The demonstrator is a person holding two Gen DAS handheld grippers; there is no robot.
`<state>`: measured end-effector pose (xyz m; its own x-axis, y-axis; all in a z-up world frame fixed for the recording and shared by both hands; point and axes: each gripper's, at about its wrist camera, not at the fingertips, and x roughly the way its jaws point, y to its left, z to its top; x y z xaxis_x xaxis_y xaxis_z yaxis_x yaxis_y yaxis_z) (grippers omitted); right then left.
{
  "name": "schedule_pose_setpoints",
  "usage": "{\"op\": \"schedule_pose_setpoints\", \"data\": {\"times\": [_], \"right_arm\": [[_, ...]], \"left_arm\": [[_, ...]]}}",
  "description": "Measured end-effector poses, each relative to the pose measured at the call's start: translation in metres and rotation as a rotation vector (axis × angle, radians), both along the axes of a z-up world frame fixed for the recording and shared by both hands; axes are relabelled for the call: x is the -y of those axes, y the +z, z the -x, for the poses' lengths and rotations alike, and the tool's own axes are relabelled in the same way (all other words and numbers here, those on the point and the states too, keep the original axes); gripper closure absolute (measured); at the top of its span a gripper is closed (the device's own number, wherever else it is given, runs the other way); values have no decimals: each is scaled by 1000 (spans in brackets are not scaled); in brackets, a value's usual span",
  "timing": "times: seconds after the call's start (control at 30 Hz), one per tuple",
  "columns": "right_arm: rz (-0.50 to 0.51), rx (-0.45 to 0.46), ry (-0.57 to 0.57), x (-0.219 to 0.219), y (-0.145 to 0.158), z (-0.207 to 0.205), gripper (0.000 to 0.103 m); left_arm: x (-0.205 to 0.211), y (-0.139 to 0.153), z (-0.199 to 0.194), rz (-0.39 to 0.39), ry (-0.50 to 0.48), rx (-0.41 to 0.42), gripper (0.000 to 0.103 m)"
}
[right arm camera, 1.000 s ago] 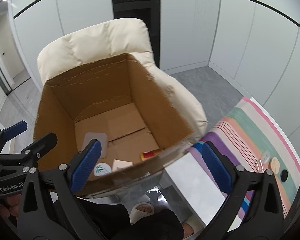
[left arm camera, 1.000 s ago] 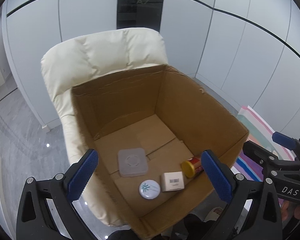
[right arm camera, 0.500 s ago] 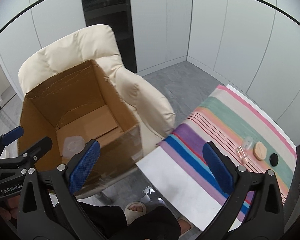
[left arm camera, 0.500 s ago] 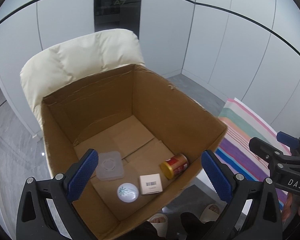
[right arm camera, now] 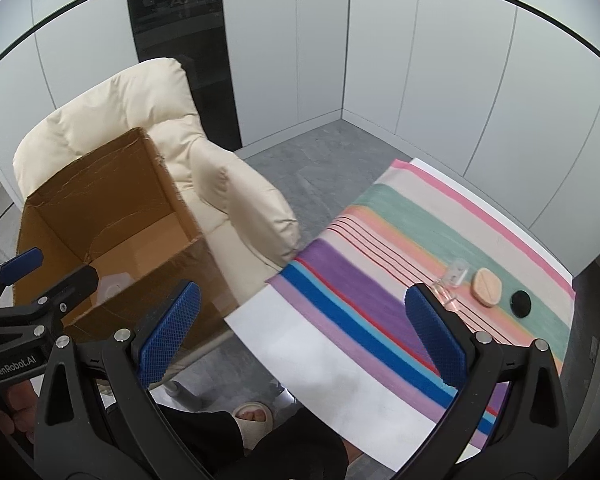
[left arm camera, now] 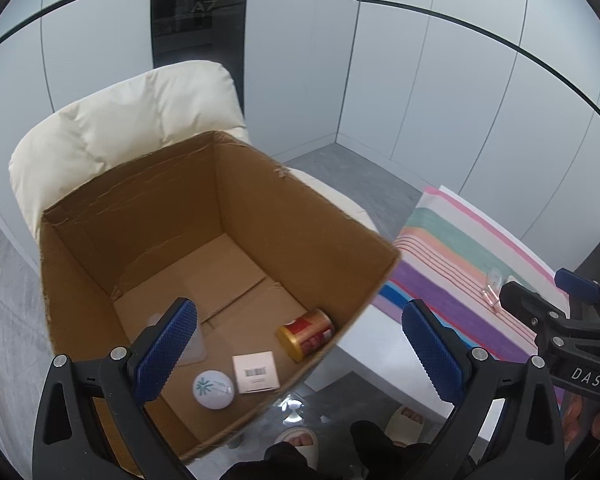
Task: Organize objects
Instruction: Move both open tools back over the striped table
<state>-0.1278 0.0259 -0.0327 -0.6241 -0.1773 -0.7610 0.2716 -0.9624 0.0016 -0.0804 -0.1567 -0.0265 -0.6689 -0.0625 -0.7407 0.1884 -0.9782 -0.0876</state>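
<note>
Blue textured pads line both fingers of the left gripper [left arm camera: 298, 344], which hangs wide apart and empty above the near rim of the cardboard box [left arm camera: 260, 216]. The right gripper [right arm camera: 302, 332] is likewise spread wide and holds nothing; it hovers beyond the box's right side, over the striped cloth [right arm camera: 412, 240] on the white table [right arm camera: 328, 364].

The box stands open on the seat of a cream padded chair [left arm camera: 140, 120]. On the box floor, near its front wall, lie four items:
- a red and gold can [left arm camera: 306, 334] on its side, against the right wall;
- a small white carton [left arm camera: 257, 372] with a barcode, just left of the can;
- a round white tin [left arm camera: 213, 389] with a green emblem, just left of the carton;
- a translucent square container [right arm camera: 112, 288], farther left, partly hidden behind a left-gripper finger.

Well to the right of the box, on the cloth's far end, rest a clear plastic piece [right arm camera: 454, 276], a peach oval object [right arm camera: 486, 288] and a black round object [right arm camera: 521, 301].
</note>
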Motion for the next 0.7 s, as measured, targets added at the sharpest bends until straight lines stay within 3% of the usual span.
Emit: {"op": "schedule_pose_setpoints", "data": {"times": [0.7], "right_arm": [[-10,10,-166,-100,-3,-4,0]], "left_arm": [[-96,-1,28,-10,-180,12,0]]}}
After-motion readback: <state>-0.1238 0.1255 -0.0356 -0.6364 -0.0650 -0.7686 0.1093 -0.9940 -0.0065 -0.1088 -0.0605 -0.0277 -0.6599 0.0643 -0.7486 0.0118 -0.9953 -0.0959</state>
